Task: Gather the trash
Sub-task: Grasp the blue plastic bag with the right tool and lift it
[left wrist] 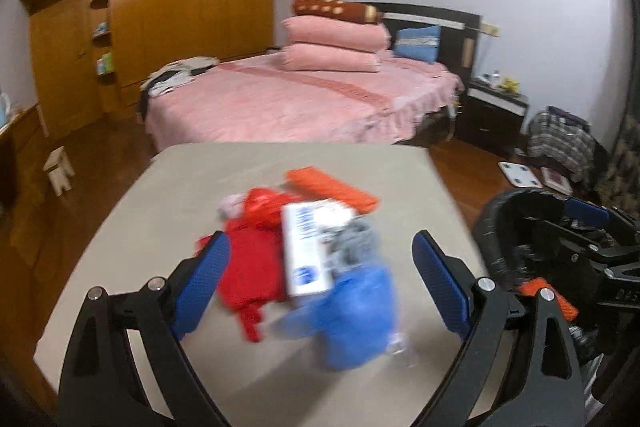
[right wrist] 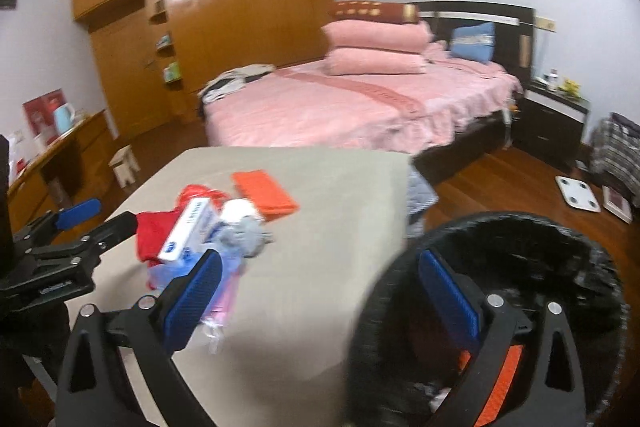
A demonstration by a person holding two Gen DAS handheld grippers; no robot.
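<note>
A pile of trash lies on the beige table point(left wrist: 168, 195): a red bag point(left wrist: 248, 267), a white and blue box point(left wrist: 306, 251), an orange pack point(left wrist: 332, 187), a blue plastic bag point(left wrist: 356, 311) and a grey crumpled piece point(left wrist: 356, 239). My left gripper point(left wrist: 320, 247) is open just in front of the pile, with nothing pressed between its pads. My right gripper point(right wrist: 320, 259) is open too, its right finger over the black-lined bin point(right wrist: 520, 231) beside the table. An orange item point(right wrist: 508, 379) lies inside the bin. The right wrist view also shows the pile point(right wrist: 192, 227) and the left gripper point(right wrist: 104, 217).
A pink bed point(left wrist: 288, 99) stands behind the table, with a wooden wardrobe point(left wrist: 168, 11) to its left and a dark nightstand point(left wrist: 492, 111) to its right. A small stool point(left wrist: 60, 171) and a white scale point(left wrist: 520, 175) sit on the wooden floor. A desk with a kettle point(right wrist: 64, 119) is at the left.
</note>
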